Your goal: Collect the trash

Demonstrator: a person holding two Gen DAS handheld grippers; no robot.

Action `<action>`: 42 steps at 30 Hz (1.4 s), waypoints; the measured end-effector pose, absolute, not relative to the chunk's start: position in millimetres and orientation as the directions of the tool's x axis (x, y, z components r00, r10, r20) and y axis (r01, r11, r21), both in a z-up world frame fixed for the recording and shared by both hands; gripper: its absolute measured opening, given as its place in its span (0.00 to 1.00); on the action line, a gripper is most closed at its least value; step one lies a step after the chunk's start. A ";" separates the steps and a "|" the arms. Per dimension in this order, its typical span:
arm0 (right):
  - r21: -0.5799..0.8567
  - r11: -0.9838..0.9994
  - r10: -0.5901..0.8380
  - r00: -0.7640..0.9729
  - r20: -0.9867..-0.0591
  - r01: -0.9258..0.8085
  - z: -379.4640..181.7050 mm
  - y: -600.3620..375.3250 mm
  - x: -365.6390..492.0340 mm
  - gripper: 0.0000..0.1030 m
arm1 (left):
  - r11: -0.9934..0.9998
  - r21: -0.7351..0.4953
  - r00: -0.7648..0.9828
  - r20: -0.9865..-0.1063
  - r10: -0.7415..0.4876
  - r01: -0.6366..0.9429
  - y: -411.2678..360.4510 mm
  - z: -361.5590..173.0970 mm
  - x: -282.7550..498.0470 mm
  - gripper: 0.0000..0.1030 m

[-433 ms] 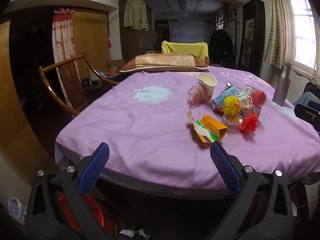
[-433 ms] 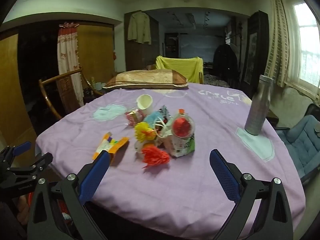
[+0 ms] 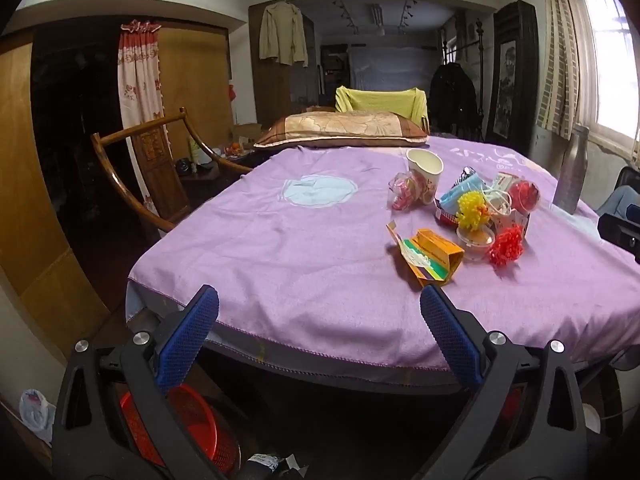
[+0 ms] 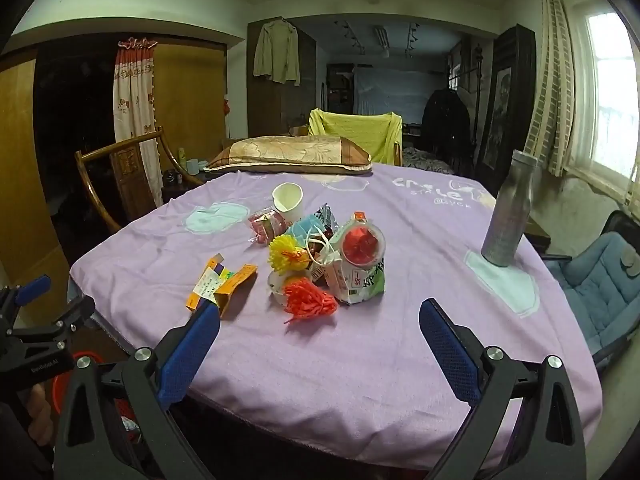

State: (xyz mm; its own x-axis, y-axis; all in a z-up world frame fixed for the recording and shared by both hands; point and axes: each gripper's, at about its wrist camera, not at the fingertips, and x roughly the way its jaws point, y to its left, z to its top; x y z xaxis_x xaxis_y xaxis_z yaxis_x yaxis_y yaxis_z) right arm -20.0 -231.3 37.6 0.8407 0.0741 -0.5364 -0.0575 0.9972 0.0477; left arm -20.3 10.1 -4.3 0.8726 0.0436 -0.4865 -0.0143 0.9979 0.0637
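Both cameras have edged closer to the table since the earlier frame; nothing on it has shifted. Your left gripper and right gripper stand wide open and empty. The trash pile lies at twelve o'clock from the right gripper, the orange carton at eleven. Take the loose red pom-pom first, low and straddling. The red basket waits below.

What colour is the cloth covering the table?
Purple cloth with pale blue patches, clearest in the right wrist view.
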 end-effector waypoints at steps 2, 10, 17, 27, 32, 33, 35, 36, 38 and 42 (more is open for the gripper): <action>0.055 0.997 0.074 0.837 -0.542 -0.053 34.7 -233.2 -18.0 0.95 | 0.998 0.069 0.871 -0.489 0.040 -0.007 7.8 -5.4 -21.2 0.94; 0.087 0.995 0.083 0.829 -0.553 -0.042 29.6 -239.5 -18.4 0.95 | 0.994 0.105 0.870 -0.490 0.055 -0.004 -3.5 -8.1 -20.7 0.94; 0.090 0.995 0.087 0.826 -0.557 -0.044 28.2 -240.0 -18.2 0.95 | 0.994 0.108 0.868 -0.494 0.054 -0.001 -5.7 -9.7 -20.4 0.94; 0.091 0.995 0.091 0.825 -0.557 -0.048 27.4 -238.6 -20.1 0.95 | 0.994 0.111 0.867 -0.495 0.056 -0.001 -7.9 -10.5 -20.1 0.94; 0.090 0.995 0.090 0.825 -0.557 -0.048 27.5 -238.6 -19.9 0.95 | 0.994 0.110 0.866 -0.497 0.054 0.001 -7.8 -11.0 -20.4 0.94; 0.090 0.995 0.091 0.825 -0.557 -0.049 27.6 -238.7 -19.9 0.95 | 0.994 0.111 0.866 -0.496 0.056 0.000 -8.0 -10.7 -20.0 0.94; 0.091 0.995 0.091 0.825 -0.558 -0.048 27.4 -238.6 -19.9 0.95 | 0.994 0.111 0.865 -0.498 0.053 0.003 -8.0 -11.3 -20.4 0.94; 0.092 0.995 0.092 0.825 -0.558 -0.048 27.3 -238.7 -20.0 0.95 | 0.994 0.110 0.865 -0.499 0.054 0.002 -8.6 -12.3 -19.6 0.94; 0.091 0.995 0.091 0.825 -0.558 -0.048 27.3 -238.6 -20.4 0.95 | 0.994 0.111 0.864 -0.500 0.054 0.003 -8.8 -13.3 -20.1 0.94; 0.092 0.995 0.091 0.825 -0.558 -0.048 27.2 -238.8 -20.4 0.95 | 0.994 0.111 0.864 -0.501 0.052 0.004 -9.2 -14.7 -19.8 0.94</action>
